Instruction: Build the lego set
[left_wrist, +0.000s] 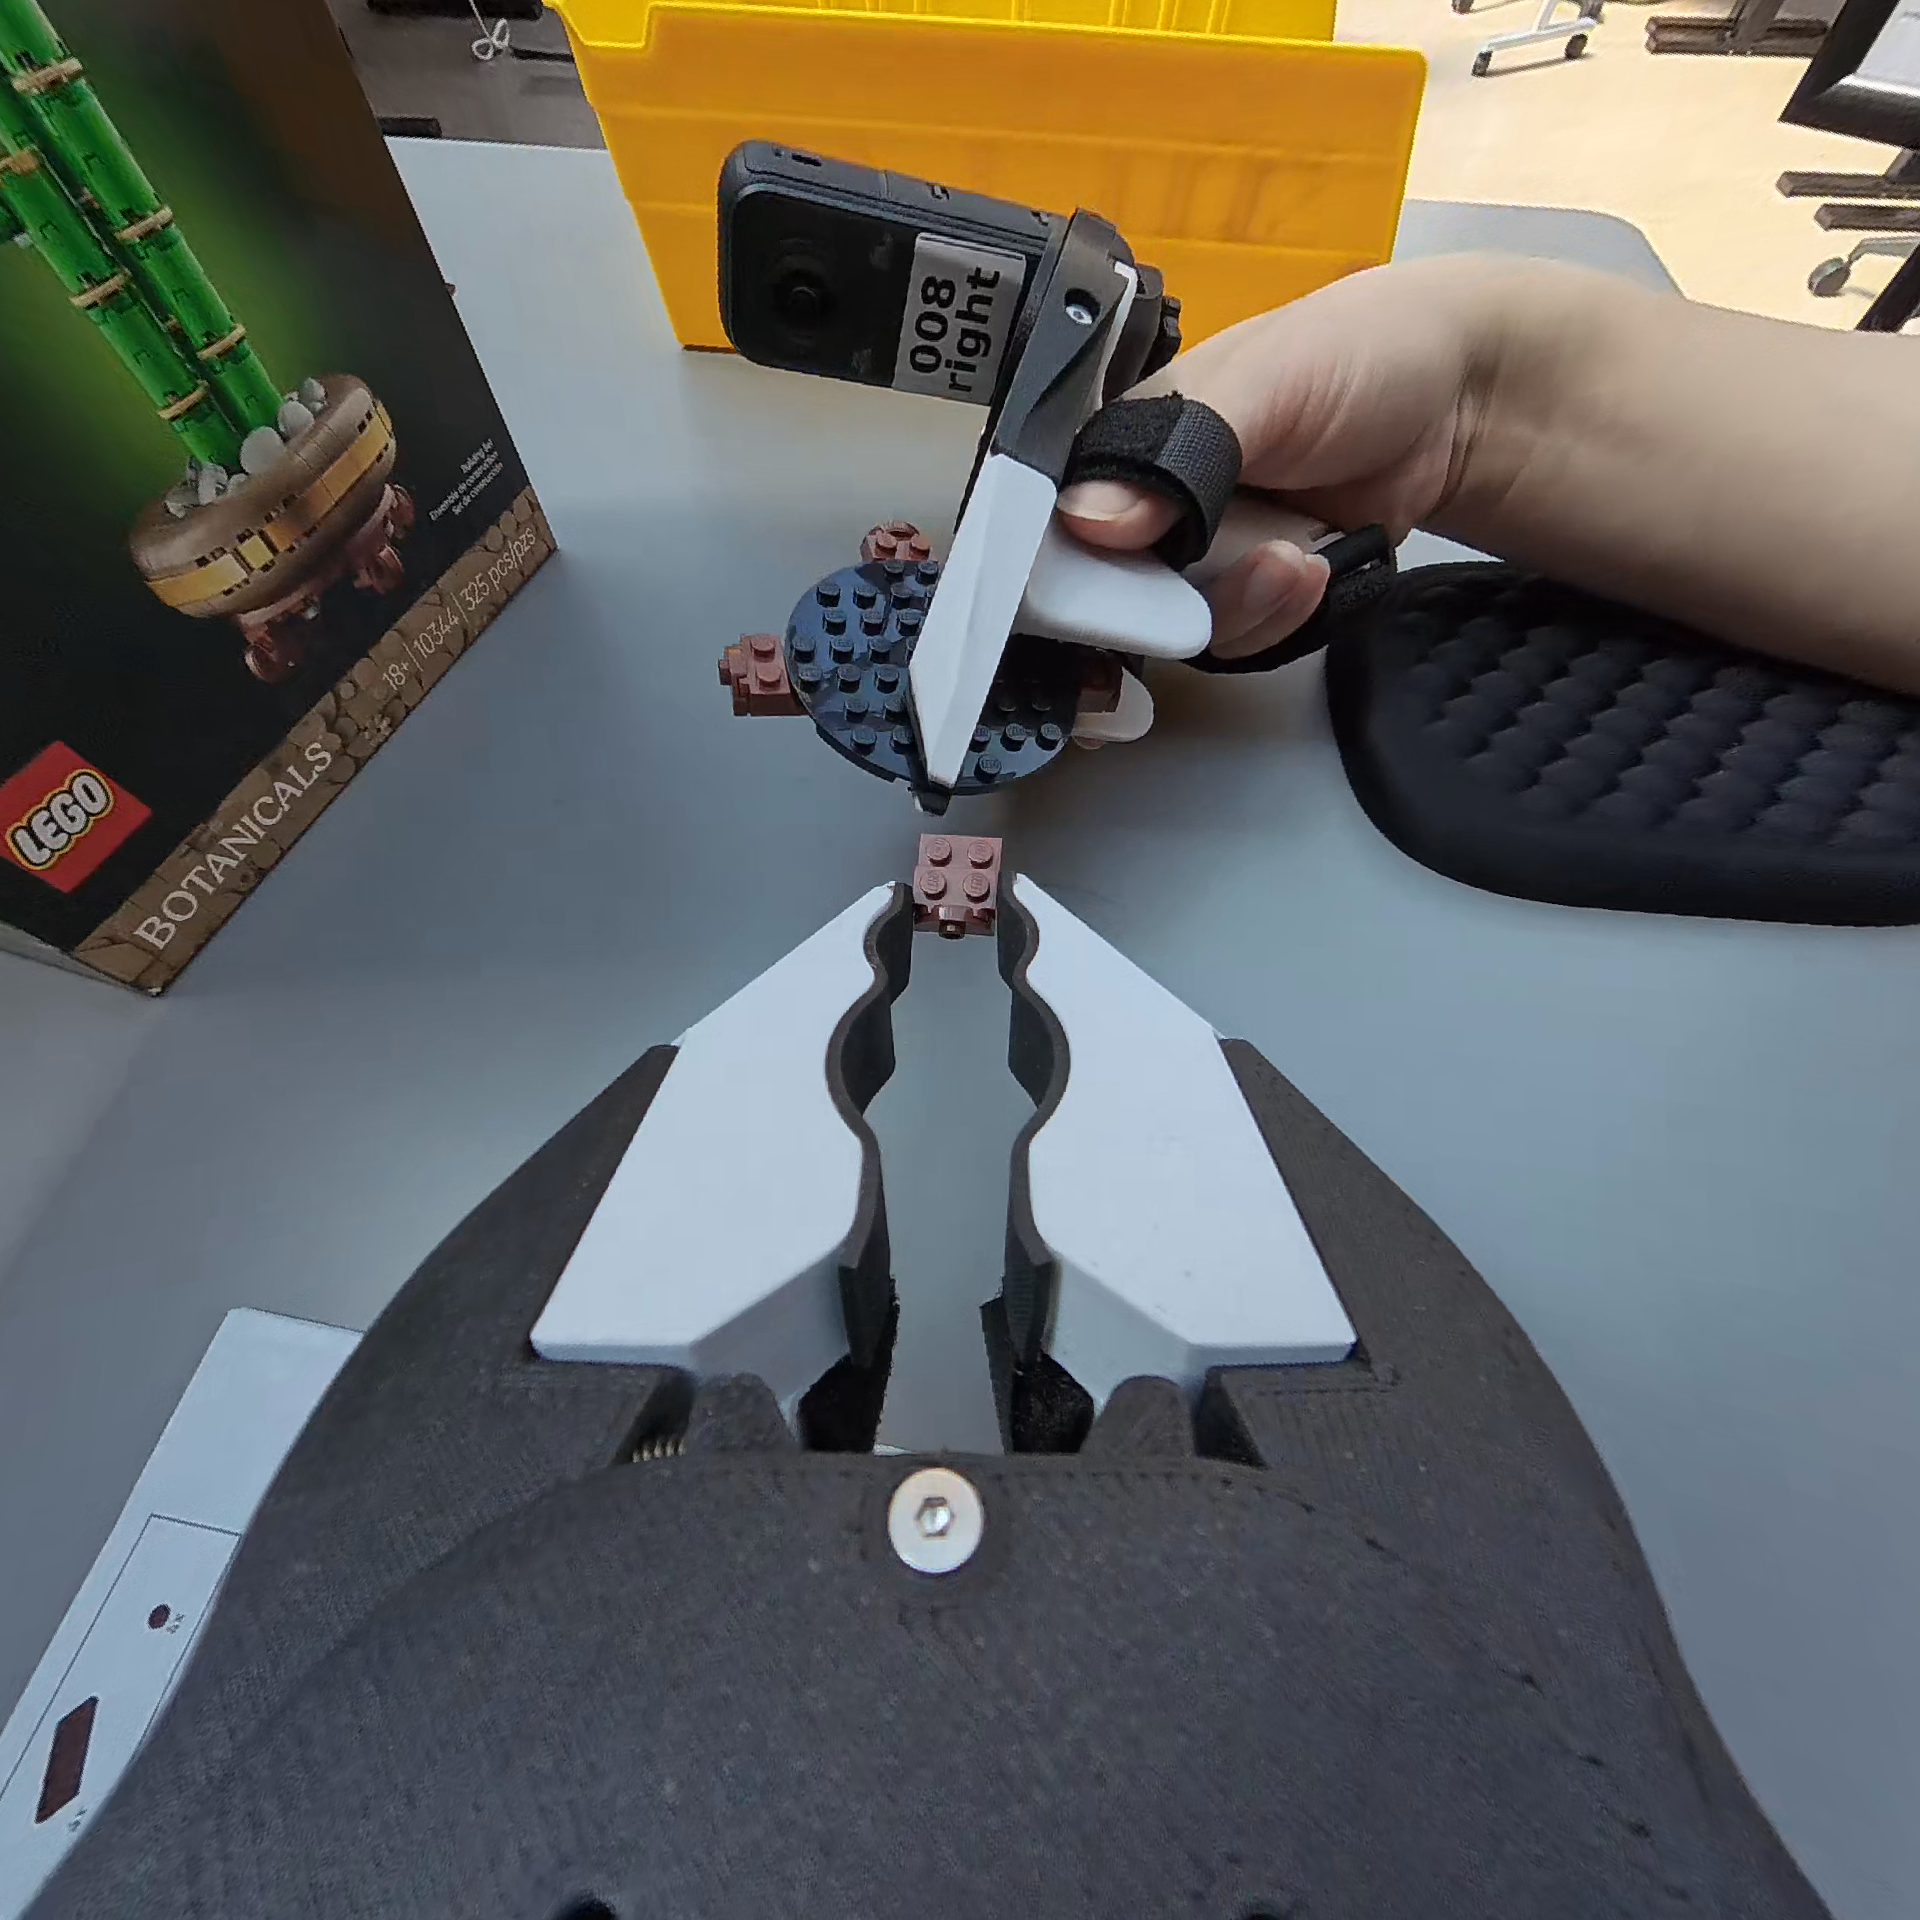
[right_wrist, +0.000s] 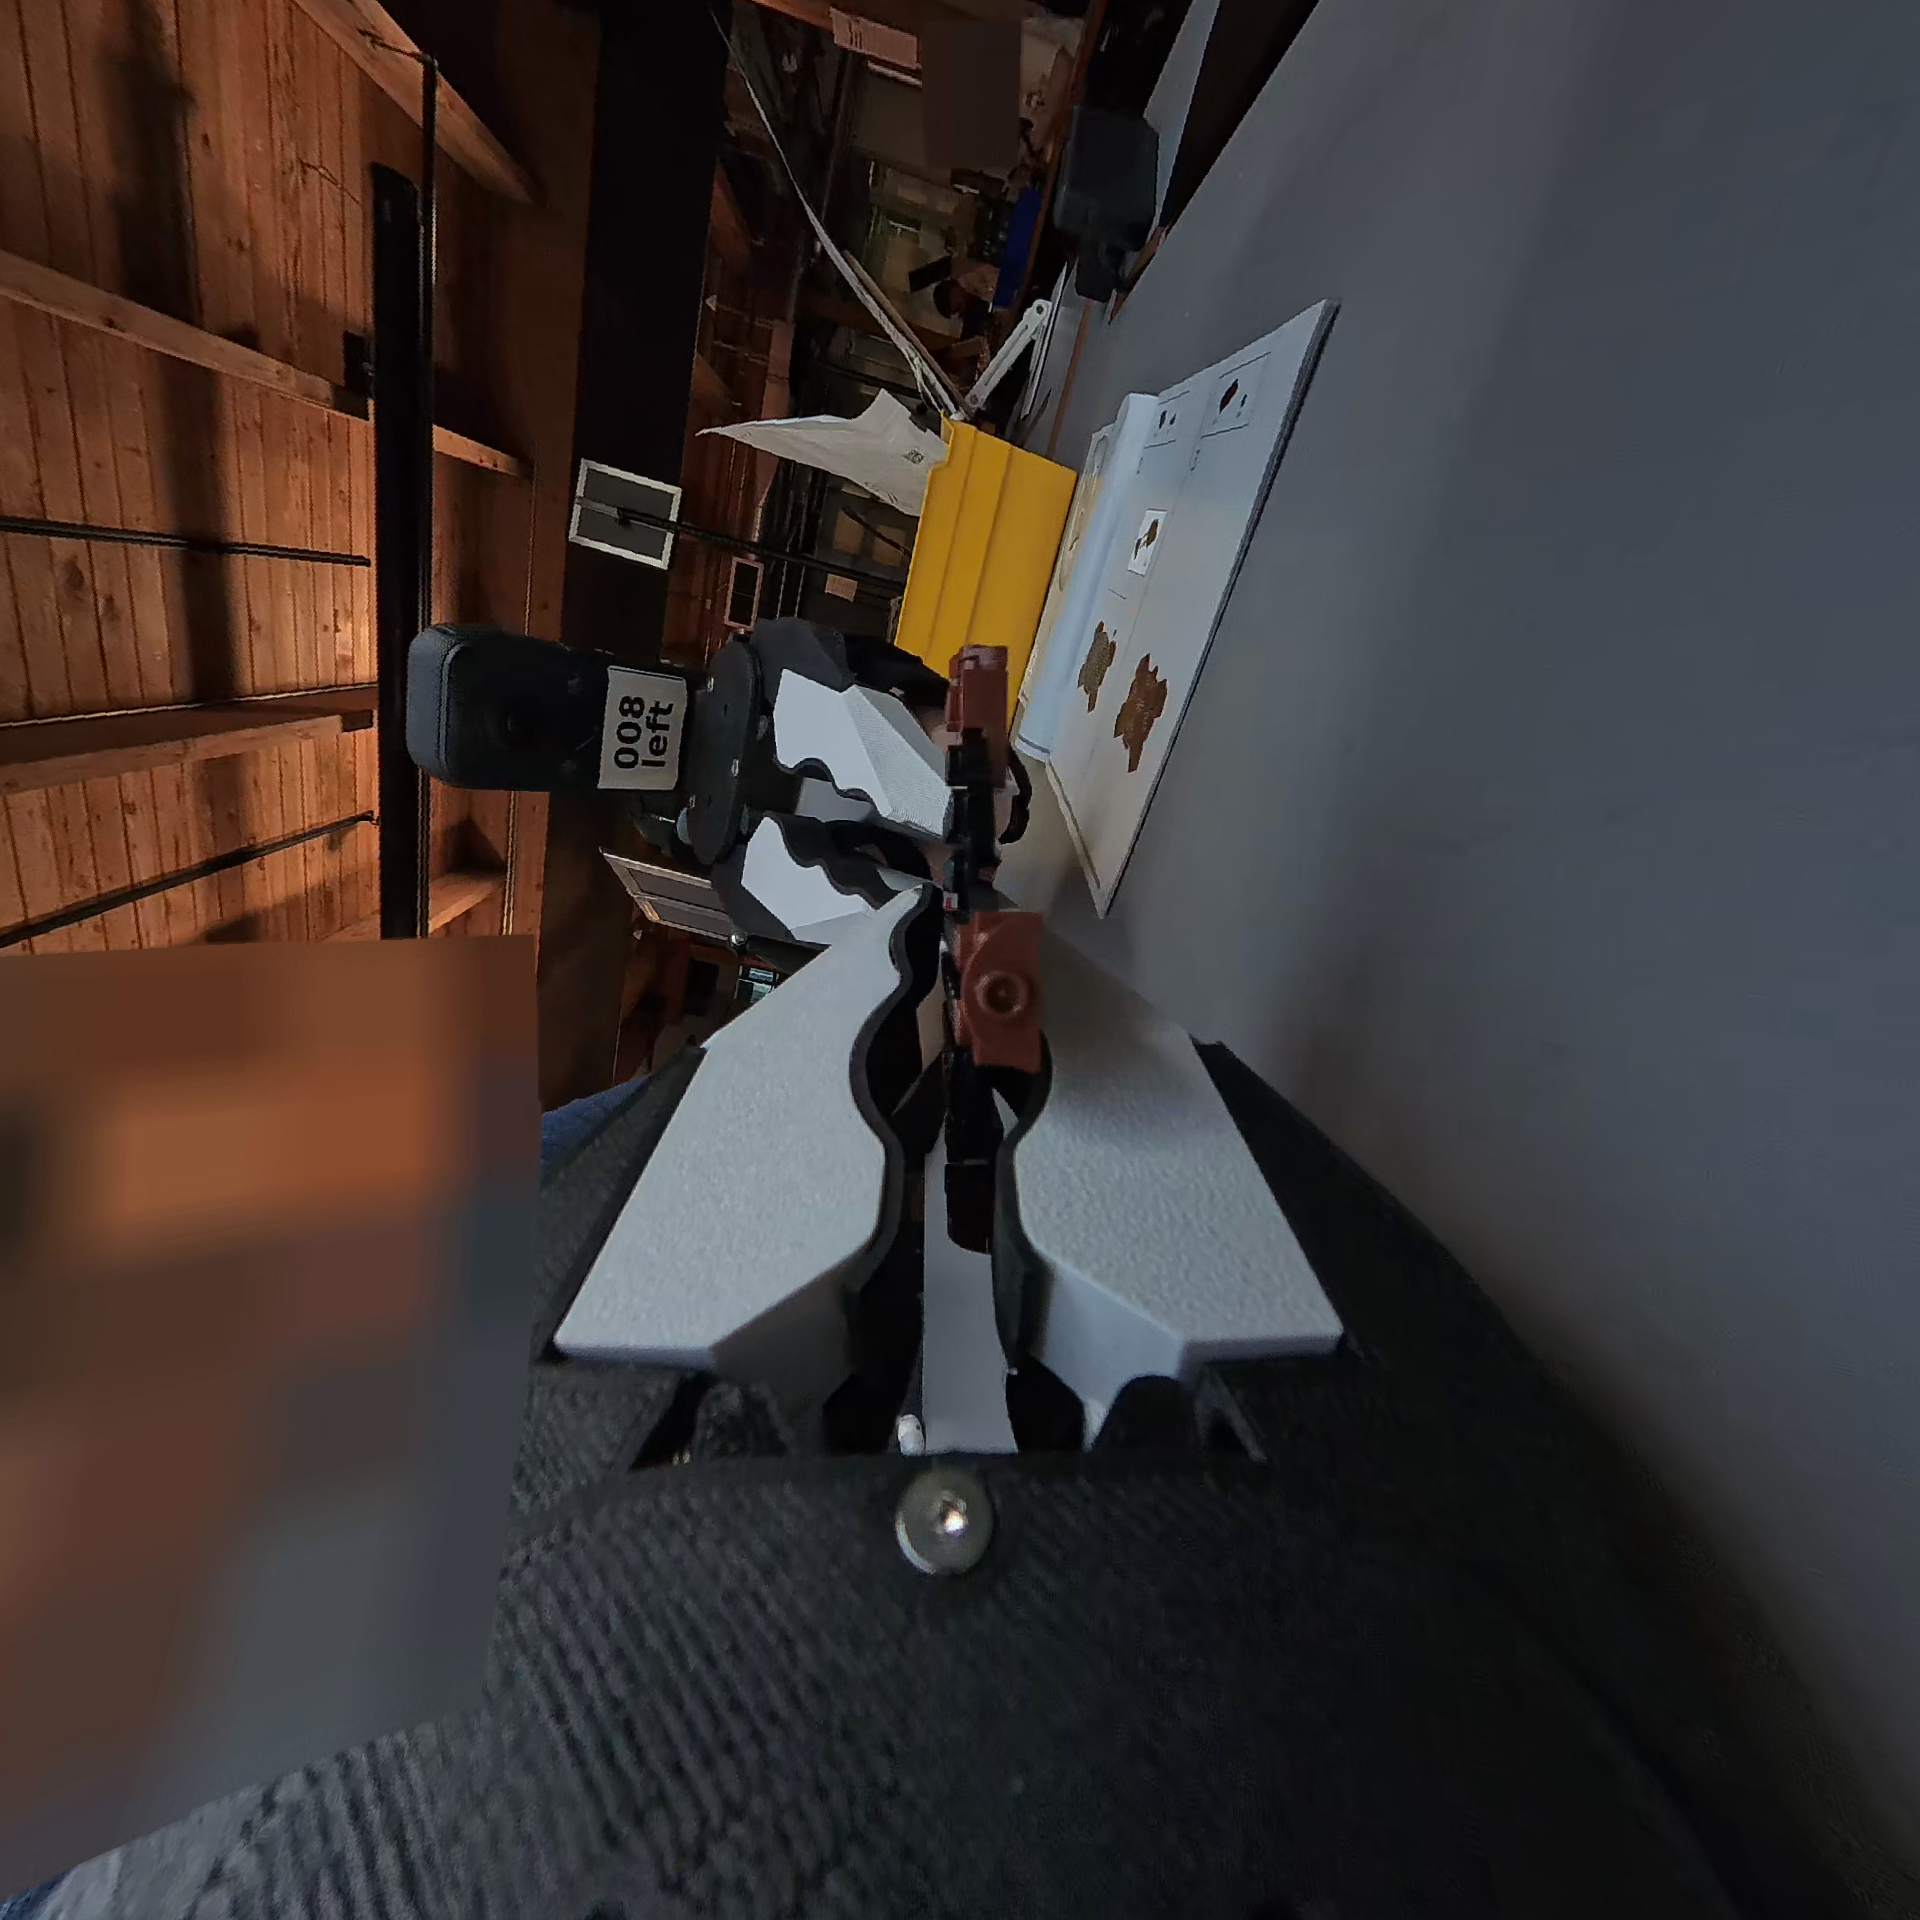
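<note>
My left gripper (left_wrist: 956, 906) is shut on a small reddish-brown 2x2 brick (left_wrist: 959, 878) held at its fingertips above the grey table. Just beyond it, my right gripper (left_wrist: 940, 795) is shut on a round dark blue studded plate (left_wrist: 868, 665) that carries reddish-brown bricks (left_wrist: 756, 675) at its rim, tilted toward the left gripper. In the right wrist view the plate (right_wrist: 971, 1049) is edge-on between my right gripper's (right_wrist: 971, 925) fingers, with a brown brick (right_wrist: 1000, 1000) on it. The left gripper (right_wrist: 951, 821) faces it closely with its brick (right_wrist: 982, 691).
The set's box (left_wrist: 208, 499) stands at the left. A yellow bin (left_wrist: 997, 156) sits at the back. A black padded wrist rest (left_wrist: 1642, 748) lies at the right under the person's forearm (left_wrist: 1558, 436). The open instruction booklet (right_wrist: 1174, 582) lies on the table, its corner (left_wrist: 114, 1621) near left. My left and right fingertips are right by each other.
</note>
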